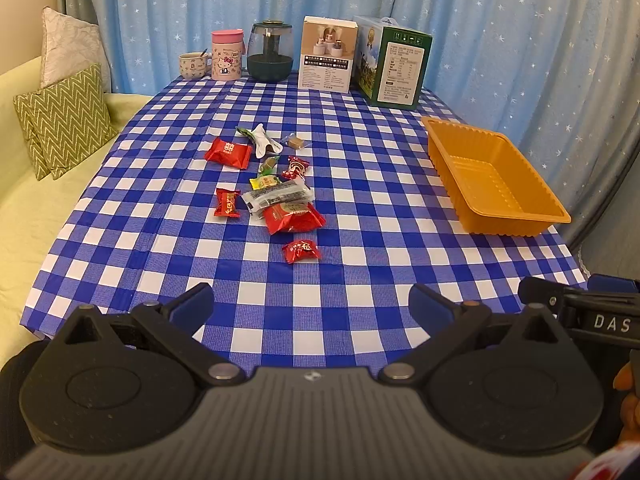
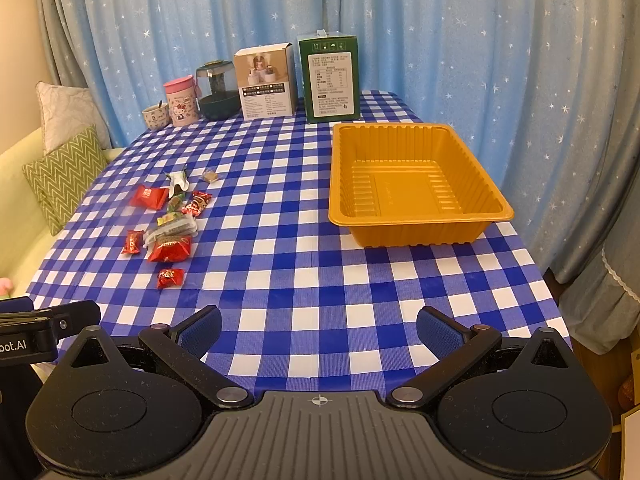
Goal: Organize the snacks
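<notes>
Several wrapped snacks lie in a loose cluster mid-table: a large red packet, a clear dark bar, a small red candy nearest me, another red candy, a red pouch. The cluster also shows in the right wrist view. An empty orange tray stands at the right, also in the right wrist view. My left gripper is open and empty above the table's near edge. My right gripper is open and empty, short of the tray.
Along the back edge stand a cup, a pink Hello Kitty mug, a dark jar, a white box and a green box. A sofa with cushions lies left. Blue curtains hang behind.
</notes>
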A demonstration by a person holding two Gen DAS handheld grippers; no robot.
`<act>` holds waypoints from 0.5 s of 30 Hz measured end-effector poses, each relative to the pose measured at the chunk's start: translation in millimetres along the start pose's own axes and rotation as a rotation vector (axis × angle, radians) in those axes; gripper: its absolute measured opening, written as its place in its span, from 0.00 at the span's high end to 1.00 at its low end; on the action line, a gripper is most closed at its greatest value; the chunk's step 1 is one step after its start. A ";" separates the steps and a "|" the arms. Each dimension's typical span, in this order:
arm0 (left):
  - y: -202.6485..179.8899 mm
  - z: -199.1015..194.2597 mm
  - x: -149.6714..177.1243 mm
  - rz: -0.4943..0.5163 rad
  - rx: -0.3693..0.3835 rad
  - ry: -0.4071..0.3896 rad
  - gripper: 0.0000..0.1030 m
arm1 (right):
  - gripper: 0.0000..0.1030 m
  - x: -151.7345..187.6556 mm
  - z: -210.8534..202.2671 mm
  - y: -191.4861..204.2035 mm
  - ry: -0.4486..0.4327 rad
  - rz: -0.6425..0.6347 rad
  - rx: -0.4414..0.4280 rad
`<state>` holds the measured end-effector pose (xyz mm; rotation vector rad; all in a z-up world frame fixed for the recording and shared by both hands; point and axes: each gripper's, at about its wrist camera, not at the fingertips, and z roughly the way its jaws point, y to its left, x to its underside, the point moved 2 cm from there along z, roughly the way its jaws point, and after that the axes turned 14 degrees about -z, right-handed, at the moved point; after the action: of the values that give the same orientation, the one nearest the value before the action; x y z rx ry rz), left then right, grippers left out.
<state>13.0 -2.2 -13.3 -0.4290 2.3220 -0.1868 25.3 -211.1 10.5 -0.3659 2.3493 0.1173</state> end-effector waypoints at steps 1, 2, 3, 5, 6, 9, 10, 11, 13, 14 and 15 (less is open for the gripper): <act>-0.1 0.0 0.0 -0.001 0.000 0.000 0.00 | 0.00 -0.1 -0.1 -0.1 0.000 0.001 0.000; -0.2 0.0 0.0 0.000 0.000 0.000 0.00 | 0.00 -0.3 -0.3 -0.2 0.000 0.001 0.000; -0.3 0.0 -0.1 0.000 -0.001 0.000 0.00 | 0.00 0.1 -0.2 0.1 -0.001 0.000 0.000; -0.1 0.3 -0.1 -0.001 -0.001 0.001 0.00 | 0.00 -1.2 -0.3 -0.2 -0.001 -0.001 0.001; -0.2 0.2 -0.1 -0.002 0.000 0.000 0.00 | 0.00 -0.7 -0.3 0.1 0.000 0.000 0.000; -0.4 0.0 -0.1 -0.001 -0.001 0.000 0.00 | 0.00 -0.6 -0.1 0.4 -0.001 0.000 0.000; -0.4 0.0 0.0 -0.001 -0.001 0.000 0.00 | 0.00 -0.6 0.0 0.4 -0.001 0.000 0.000; -0.3 0.4 0.0 -0.001 -0.001 -0.001 0.00 | 0.00 -1.0 0.0 0.2 -0.001 0.000 0.000; -0.5 0.4 0.1 0.001 -0.002 0.000 0.00 | 0.00 -1.5 -0.2 0.8 -0.004 -0.001 0.001; -0.2 0.4 0.0 0.000 -0.002 0.000 0.00 | 0.00 -2.5 -0.3 0.5 -0.007 0.001 0.000; 0.2 0.3 -0.1 -0.002 -0.002 0.001 0.00 | 0.00 -3.1 -0.1 0.6 -0.011 0.003 -0.001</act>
<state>13.2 -2.1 -13.5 -0.4319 2.3226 -0.1860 27.2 -209.8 12.7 -0.3617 2.3394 0.1218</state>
